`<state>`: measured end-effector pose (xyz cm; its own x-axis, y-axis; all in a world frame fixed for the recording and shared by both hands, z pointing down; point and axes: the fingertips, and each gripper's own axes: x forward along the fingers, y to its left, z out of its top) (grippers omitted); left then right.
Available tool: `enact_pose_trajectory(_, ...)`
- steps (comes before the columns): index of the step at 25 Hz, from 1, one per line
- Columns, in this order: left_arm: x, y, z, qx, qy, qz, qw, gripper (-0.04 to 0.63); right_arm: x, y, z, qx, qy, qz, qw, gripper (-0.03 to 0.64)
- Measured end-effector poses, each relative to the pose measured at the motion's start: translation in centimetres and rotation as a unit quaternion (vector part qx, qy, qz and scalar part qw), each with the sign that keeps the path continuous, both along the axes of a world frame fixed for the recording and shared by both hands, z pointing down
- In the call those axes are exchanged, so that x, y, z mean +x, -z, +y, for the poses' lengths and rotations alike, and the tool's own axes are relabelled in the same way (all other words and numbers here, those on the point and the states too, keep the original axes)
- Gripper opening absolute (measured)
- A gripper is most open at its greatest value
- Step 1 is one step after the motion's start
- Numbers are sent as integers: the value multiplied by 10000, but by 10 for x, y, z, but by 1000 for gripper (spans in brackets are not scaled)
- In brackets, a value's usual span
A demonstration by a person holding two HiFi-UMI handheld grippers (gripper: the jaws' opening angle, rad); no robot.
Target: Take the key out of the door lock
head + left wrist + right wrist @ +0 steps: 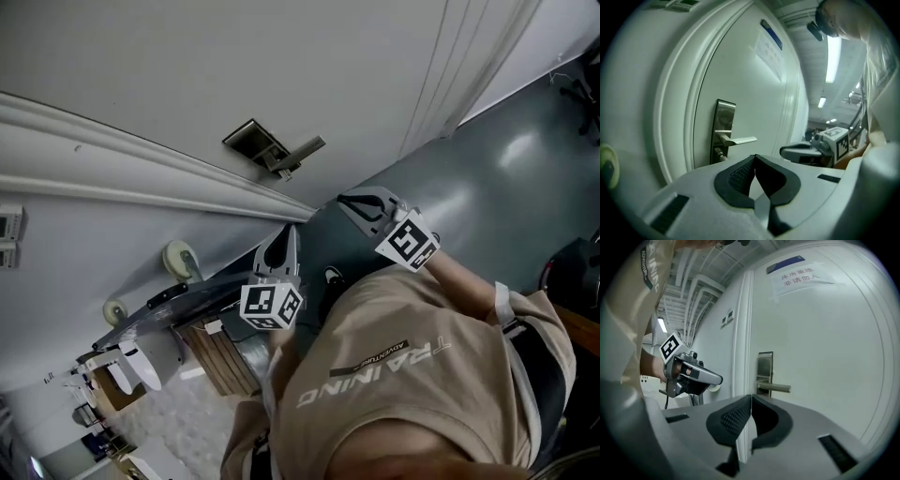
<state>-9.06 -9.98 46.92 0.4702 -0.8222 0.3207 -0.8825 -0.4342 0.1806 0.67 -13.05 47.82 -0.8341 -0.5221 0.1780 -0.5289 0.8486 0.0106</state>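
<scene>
The left gripper [754, 158] and right gripper [751, 397] are clenched, empty; the small metal key [721, 153] sits ahead in the steel door lock [724, 123], untouched.

1. A pale door [187, 56] carries a metal lock plate [253, 141] with a lever handle [305, 148].
2. A small stub [721, 153] juts from the plate just below the lever.
3. A printed paper notice [799, 278] is stuck high on the door.
4. The grey floor [487, 178] runs along the door's foot.
</scene>
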Motion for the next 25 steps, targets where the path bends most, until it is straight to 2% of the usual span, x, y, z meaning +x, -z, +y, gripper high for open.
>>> enact_pose_trajectory(2, 19, -7, -1, -86, 154, 394, 9991, 6, 21, -12, -10, -160, -15, -114, 9998, 15)
enact_pose_trajectory(3, 30, -15, -2, -114, 225, 426, 9988, 6, 31, -18, -14, -218, 8, -134, 9997, 15)
enact_pose_trajectory(6, 65, -37, -7, -276, 413, 179, 9986, 6, 55, -30, -27, -292, 210, -5, 9994, 15)
enact_pose_trajectory(9, 97, -32, 2, -430, 205, 187, 9987, 6, 66, -34, -23, -596, 488, -77, 9970, 15)
enact_pose_trajectory(11, 111, -29, 3, -431, 99, 14, 9990, 6, 67, -40, -24, -795, 669, -138, 9945, 15)
enact_pose_trajectory(13, 117, -31, 0, -441, 143, -86, 9989, 6, 63, -42, -28, -784, 857, -106, 9932, 15)
enact_pose_trajectory(17, 113, -30, 5, -569, 405, 325, 9970, 6, 52, -36, -25, -560, 978, -67, 9936, 15)
enact_pose_trajectory(22, 108, -27, 4, -462, 796, 244, 9955, 6, 60, -41, -23, -735, 1134, -178, 9907, 15)
enact_pose_trajectory(25, 121, -33, 10, -612, 772, 498, 9939, 6, 75, -43, -19, -655, 1137, -69, 9913, 15)
